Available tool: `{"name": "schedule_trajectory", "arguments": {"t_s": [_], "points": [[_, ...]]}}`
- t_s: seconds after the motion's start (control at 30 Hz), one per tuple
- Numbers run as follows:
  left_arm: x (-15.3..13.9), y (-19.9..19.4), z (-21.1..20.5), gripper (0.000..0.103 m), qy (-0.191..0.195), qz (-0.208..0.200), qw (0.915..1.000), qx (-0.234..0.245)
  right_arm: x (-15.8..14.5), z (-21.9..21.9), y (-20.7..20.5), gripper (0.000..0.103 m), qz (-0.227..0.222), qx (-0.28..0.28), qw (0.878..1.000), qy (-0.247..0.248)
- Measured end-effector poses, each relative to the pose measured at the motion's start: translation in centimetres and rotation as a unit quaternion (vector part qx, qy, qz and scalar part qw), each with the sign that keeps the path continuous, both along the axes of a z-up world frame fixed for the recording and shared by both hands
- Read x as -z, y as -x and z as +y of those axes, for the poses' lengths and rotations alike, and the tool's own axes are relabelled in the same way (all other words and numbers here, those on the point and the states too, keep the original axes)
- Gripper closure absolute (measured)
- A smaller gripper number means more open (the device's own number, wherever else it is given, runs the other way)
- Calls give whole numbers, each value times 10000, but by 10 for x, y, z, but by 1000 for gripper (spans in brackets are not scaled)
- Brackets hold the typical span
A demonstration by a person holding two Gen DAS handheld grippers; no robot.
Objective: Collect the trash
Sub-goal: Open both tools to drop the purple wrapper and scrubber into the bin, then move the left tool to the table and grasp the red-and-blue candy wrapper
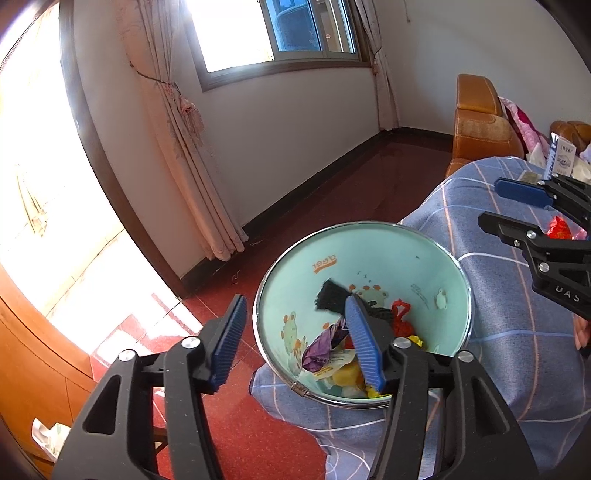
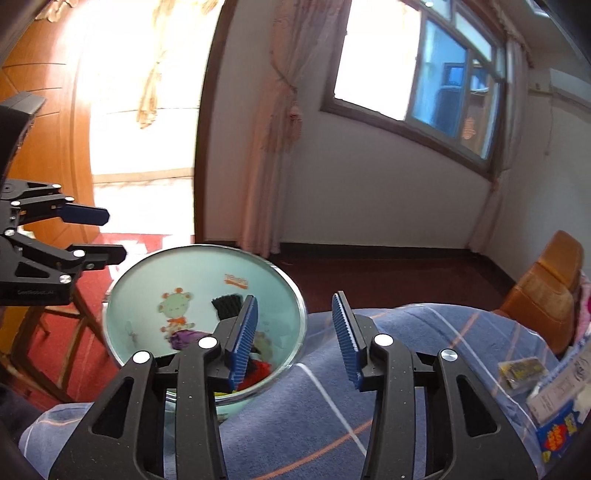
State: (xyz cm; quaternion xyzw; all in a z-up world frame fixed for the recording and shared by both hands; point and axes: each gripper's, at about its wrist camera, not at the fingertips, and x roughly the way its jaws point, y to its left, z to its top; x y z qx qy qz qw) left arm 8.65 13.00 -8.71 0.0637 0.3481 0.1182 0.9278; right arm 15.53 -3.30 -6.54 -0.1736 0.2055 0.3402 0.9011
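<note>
My left claw [image 1: 295, 339] and right claw [image 2: 295, 339] gape empty over the part-filled bin [image 1: 458, 266]; wrappers [image 2: 521, 369] remain on the worktop [image 2: 332, 406]

1. Window [image 1: 280, 33]: 12 o'clock, sliding pane partly open.
2. Pink curtain [image 1: 177, 122]: 10 o'clock, tied back against the wall.
3. Orange sofa [image 1: 476, 118]: 2 o'clock.
4. Red floor [image 1: 258, 435]: 6 o'clock.
5. Wooden door [image 2: 44, 85]: 10 o'clock.

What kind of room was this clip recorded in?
Most likely a living room in a home. An orange sofa stands by the wall, pink curtains hang tied back beside a window, and a table under a blue checked cloth has a small cartoon-printed trash bin at its edge.
</note>
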Motion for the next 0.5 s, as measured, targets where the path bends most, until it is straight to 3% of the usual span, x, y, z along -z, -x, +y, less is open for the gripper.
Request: {"name": "schedule_trajectory", "arguments": {"t_s": [0.13,0.3,0.4,0.5], "points": [[2,-1,-11,45,160,30,9997,167,-13,-19,16,57,-47,559,9984,-73],[9,-5,-44,45,369,131,9973,622,-41,-83,52,43,-227,1484,9881,-332],[12,-4,-76,43,412,165,9939,1014,-40,-136,65,39,-146,2391,9700,-420],[10,-4,-112,39,439,165,9884,1447,-28,-195,78,37,72,3389,9396,-468]]}}
